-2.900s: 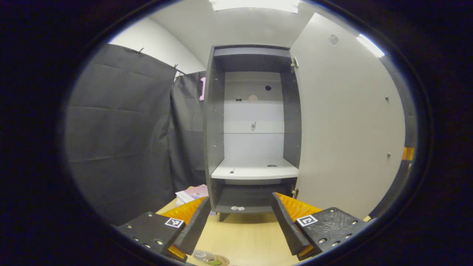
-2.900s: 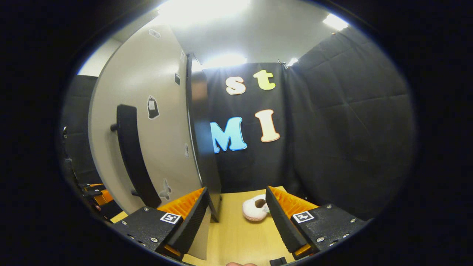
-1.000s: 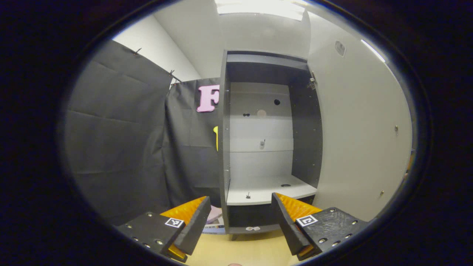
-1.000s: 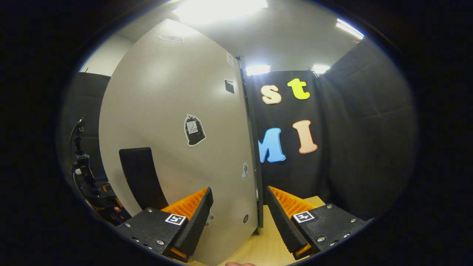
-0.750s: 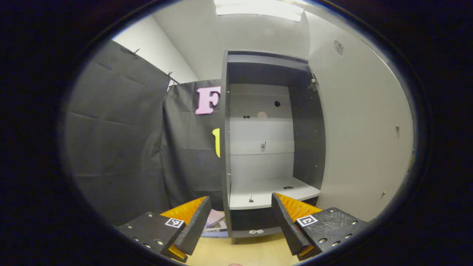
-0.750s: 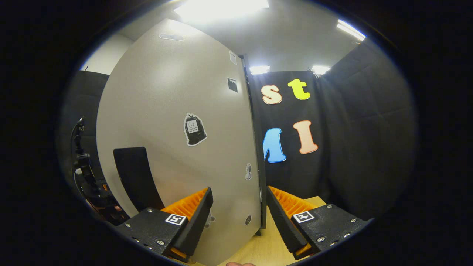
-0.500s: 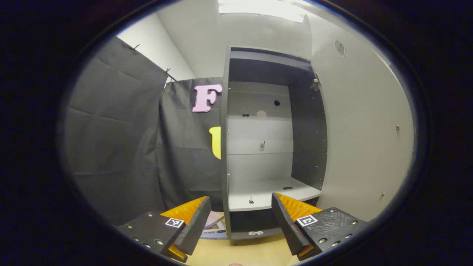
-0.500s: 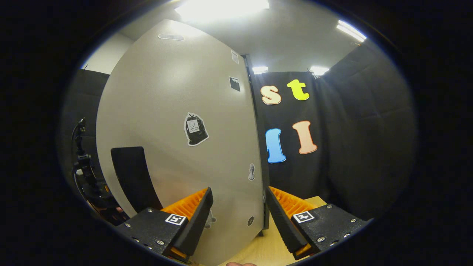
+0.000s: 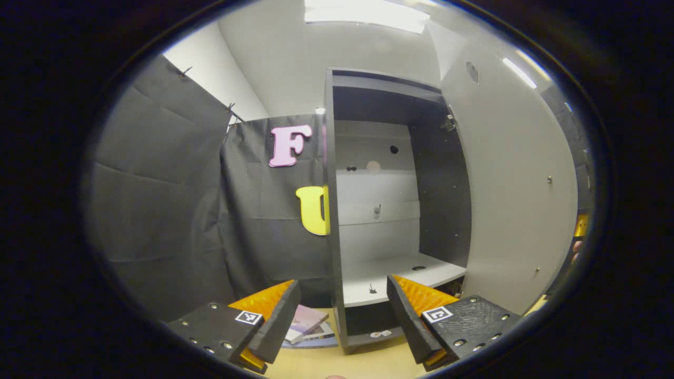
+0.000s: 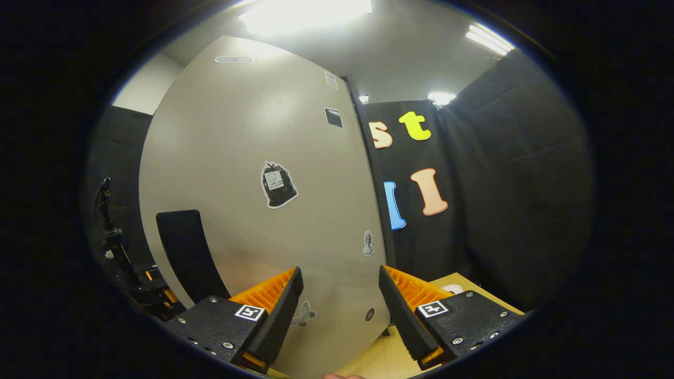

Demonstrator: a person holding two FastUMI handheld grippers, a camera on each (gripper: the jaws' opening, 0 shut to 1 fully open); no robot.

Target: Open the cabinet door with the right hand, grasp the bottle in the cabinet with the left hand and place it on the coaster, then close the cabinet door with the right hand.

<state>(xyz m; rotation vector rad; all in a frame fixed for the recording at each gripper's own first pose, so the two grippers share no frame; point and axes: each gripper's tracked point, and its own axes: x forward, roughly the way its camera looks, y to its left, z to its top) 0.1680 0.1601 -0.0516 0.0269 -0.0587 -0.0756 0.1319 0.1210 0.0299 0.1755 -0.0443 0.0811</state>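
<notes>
**Door swinging, cabinet shelf bare**

Here we are in the left gripper view: the left gripper (image 9: 339, 310) hangs with its jaws wide apart, nothing between them, facing the open cabinet (image 9: 387, 210). The white shelf (image 9: 389, 276) inside carries no bottle, and I cannot spot the bottle or the coaster anywhere in these views. A couple of books (image 9: 308, 323) lie on the wooden surface (image 9: 337, 363) just left of the cabinet's foot, close by the gripper's left finger. The cabinet door (image 9: 518, 195) stands to the right, partly swung, leaving a clear way into the cabinet mouth.

Over to the right gripper view: the right gripper (image 10: 339, 310) is spread open too, holding nothing, right up against the door's outer face, with the dark handle (image 10: 187, 252) off to the left. The door's hinge edge runs just past its right finger; beyond it, open surface and black cloth.

Compared with half a second ago, the door covers more of the cloth in the right gripper view, and the cabinet sits further right for the left one.
</notes>
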